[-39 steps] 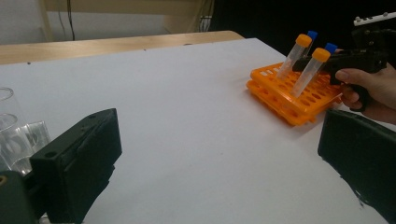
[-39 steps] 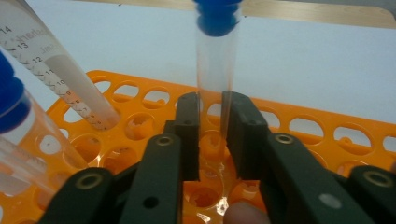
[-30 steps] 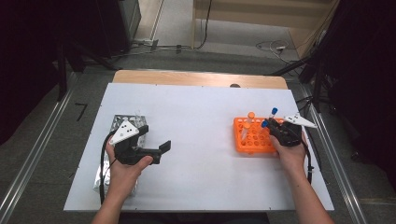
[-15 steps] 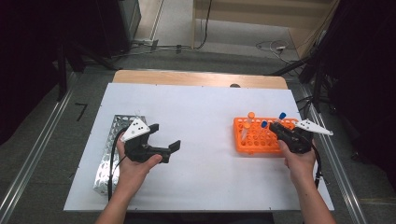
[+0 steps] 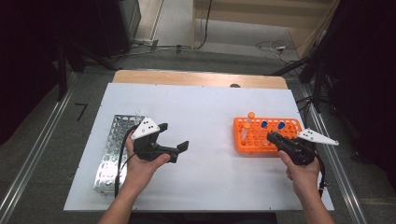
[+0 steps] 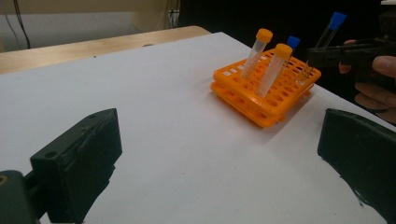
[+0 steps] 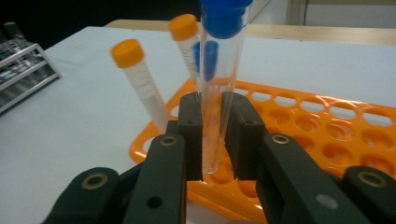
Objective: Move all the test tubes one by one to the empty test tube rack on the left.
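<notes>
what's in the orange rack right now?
The orange rack holds two orange-capped tubes and one blue-capped tube; the right tool grips another blue-capped one. Their contents can't be made out.

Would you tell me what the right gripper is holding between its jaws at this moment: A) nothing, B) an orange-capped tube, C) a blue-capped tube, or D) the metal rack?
C: in the right gripper view the right gripper is clamped on a clear blue-capped tube, its bottom above the orange rack.
</notes>
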{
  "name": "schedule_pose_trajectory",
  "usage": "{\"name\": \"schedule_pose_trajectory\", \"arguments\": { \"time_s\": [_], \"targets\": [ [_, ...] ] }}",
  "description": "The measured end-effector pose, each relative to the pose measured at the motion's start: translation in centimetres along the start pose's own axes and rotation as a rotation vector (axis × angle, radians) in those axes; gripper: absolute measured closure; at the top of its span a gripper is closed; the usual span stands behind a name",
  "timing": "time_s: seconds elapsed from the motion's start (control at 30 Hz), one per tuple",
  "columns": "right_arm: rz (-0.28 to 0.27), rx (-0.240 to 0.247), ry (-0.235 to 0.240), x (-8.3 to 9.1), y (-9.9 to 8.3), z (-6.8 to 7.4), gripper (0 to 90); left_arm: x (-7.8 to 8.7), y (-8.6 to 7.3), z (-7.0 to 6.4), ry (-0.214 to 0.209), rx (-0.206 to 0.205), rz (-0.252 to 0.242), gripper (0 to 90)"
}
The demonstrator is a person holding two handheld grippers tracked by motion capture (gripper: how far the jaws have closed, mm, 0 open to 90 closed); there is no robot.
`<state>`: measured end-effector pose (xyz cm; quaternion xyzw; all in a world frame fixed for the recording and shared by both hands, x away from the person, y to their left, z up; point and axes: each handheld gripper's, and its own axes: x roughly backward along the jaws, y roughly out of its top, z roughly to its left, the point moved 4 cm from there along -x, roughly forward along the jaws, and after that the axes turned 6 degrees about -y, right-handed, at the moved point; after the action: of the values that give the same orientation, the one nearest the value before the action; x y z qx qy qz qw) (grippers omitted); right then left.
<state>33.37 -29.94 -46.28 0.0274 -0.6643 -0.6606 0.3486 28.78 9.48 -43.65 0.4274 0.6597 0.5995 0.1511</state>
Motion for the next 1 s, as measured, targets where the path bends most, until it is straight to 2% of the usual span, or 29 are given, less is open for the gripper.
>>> {"name": "schedule_pose_trajectory", "arguments": {
  "time_s": [0.53, 0.77, 1.0],
  "targets": [
    [0.010, 0.080, 0.100, -1.1, 0.4, 4.7, 75.2, -0.1, -0.2, -0.7, -0.015, -0.006, 0.004, 0.0],
    [0.018, 0.111, 0.140, -1.6, 0.3, 6.3, 75.2, -0.6, -0.2, -1.3, -0.034, -0.020, 0.012, 0.4],
    [0.026, 0.135, 0.171, -2.0, 0.1, 7.8, 75.2, -1.0, -0.2, -2.0, -0.066, -0.014, 0.012, 1.3]
  ]
}}
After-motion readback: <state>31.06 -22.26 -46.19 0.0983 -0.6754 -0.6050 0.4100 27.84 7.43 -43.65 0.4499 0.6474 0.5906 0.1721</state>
